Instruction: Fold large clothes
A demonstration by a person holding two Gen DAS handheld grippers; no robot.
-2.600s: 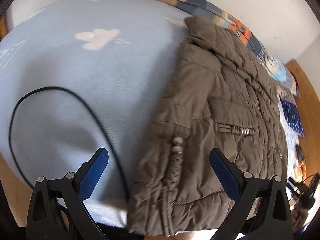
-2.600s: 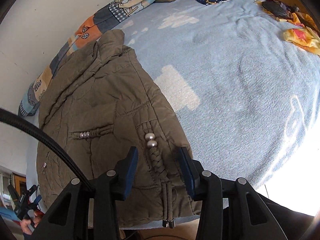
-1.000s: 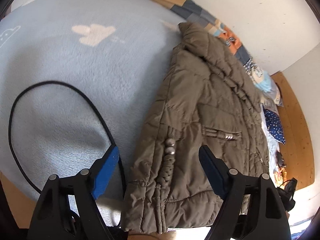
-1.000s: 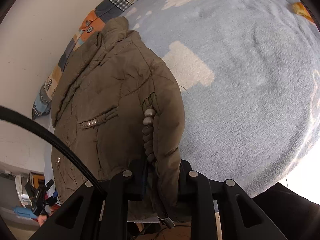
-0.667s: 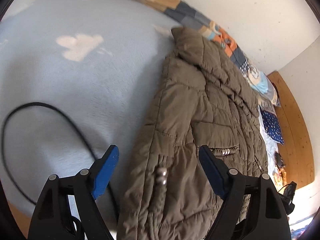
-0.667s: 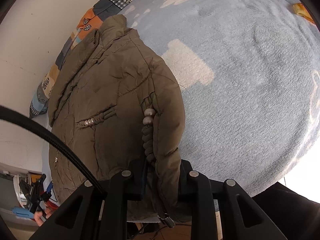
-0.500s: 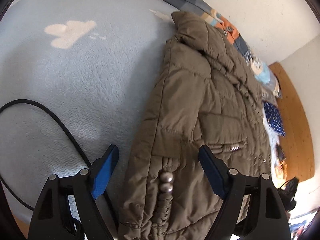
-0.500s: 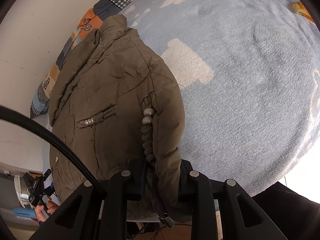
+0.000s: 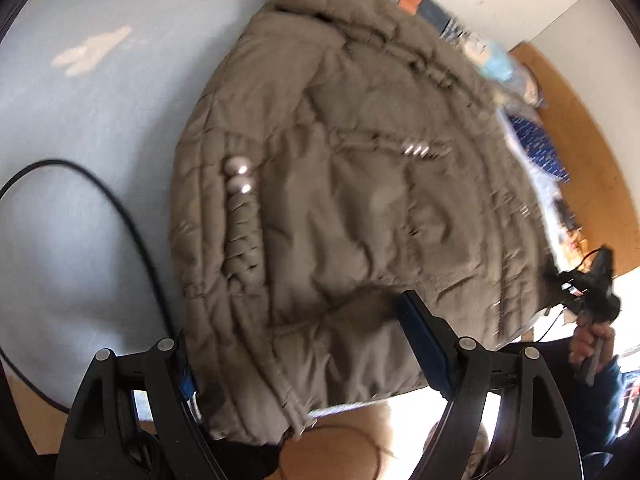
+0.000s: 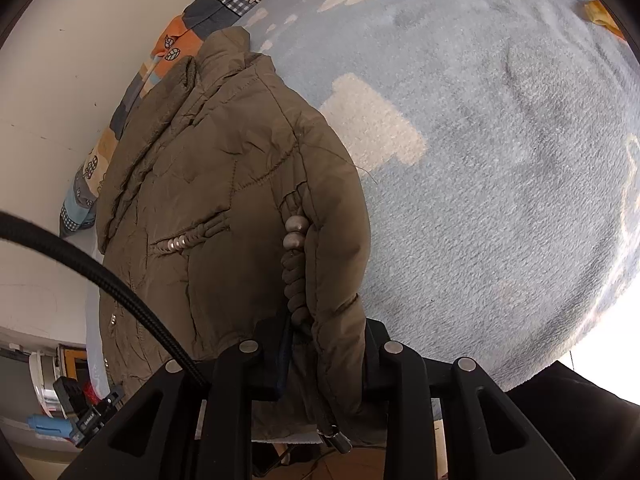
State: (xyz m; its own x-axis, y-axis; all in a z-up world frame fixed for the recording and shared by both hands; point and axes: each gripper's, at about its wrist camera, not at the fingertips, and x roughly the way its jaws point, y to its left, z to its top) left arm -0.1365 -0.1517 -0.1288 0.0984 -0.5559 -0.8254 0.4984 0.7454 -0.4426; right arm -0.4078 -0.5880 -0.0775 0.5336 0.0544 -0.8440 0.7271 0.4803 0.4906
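Note:
An olive-brown padded jacket [image 9: 340, 184] lies front up on a light blue blanket [image 9: 100, 120], collar toward the wall. My left gripper [image 9: 300, 344] stands open and wide, straddling the jacket's near hem corner. Its left finger is mostly hidden under the fabric, and this view is blurred. In the right wrist view the jacket [image 10: 224, 200] has its other hem corner bunched into a raised fold. That fold sits between the fingers of my right gripper [image 10: 326, 344]. The jaws are opening, and the fabric still fills the gap.
A black cable [image 9: 132, 220] loops over the blanket left of the jacket. A patchwork quilt [image 10: 180, 40] runs along the white wall. A blue starred pillow [image 9: 536, 148] and a wooden board [image 9: 580, 120] lie beyond the jacket. A hand [image 9: 592, 340] shows at the far right.
My left gripper has swung over the jacket and rolled, so the hem corner now lies between its fingers. The right gripper stayed put, its jaws a little wider on the fold.

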